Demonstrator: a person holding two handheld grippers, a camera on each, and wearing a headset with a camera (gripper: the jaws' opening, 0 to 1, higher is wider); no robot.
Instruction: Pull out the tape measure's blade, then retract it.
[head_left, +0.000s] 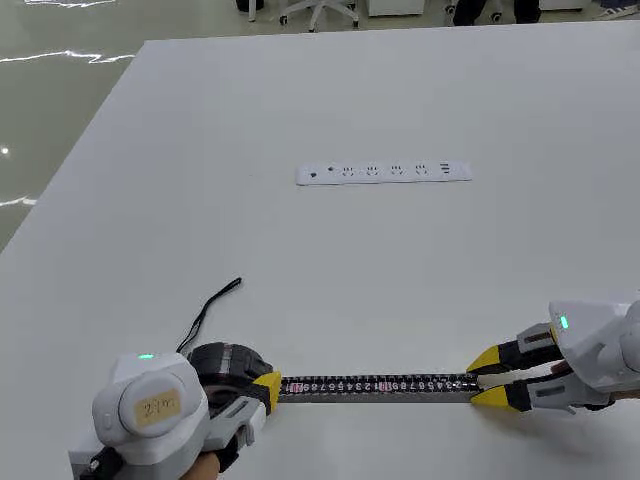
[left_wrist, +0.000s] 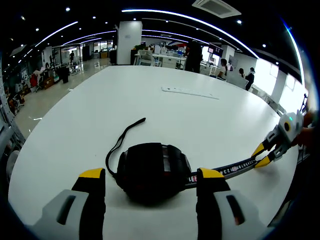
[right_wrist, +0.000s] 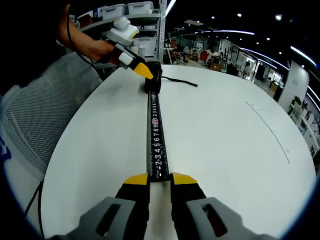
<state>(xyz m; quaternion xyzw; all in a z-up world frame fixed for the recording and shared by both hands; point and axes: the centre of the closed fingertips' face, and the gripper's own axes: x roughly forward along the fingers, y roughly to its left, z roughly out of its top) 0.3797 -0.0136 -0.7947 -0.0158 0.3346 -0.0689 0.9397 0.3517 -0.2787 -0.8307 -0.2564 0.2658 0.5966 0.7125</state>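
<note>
The black tape measure case (head_left: 226, 364) lies near the table's front left, with my left gripper (head_left: 245, 392) shut on it. In the left gripper view the case (left_wrist: 152, 171) sits between the yellow fingertips (left_wrist: 93, 174). Its dark numbered blade (head_left: 375, 385) lies pulled out flat on the table toward the right. My right gripper (head_left: 486, 380) is shut on the blade's end. In the right gripper view the blade (right_wrist: 156, 130) runs from my right gripper (right_wrist: 160, 178) up to the case (right_wrist: 154, 82) and the left gripper (right_wrist: 131, 57). The right gripper (left_wrist: 264, 153) also appears in the left gripper view.
A white power strip (head_left: 383, 172) lies flat on the white table (head_left: 400, 270) beyond the blade. The case's black wrist strap (head_left: 208, 311) trails back left. Office chairs and desks stand beyond the far edge.
</note>
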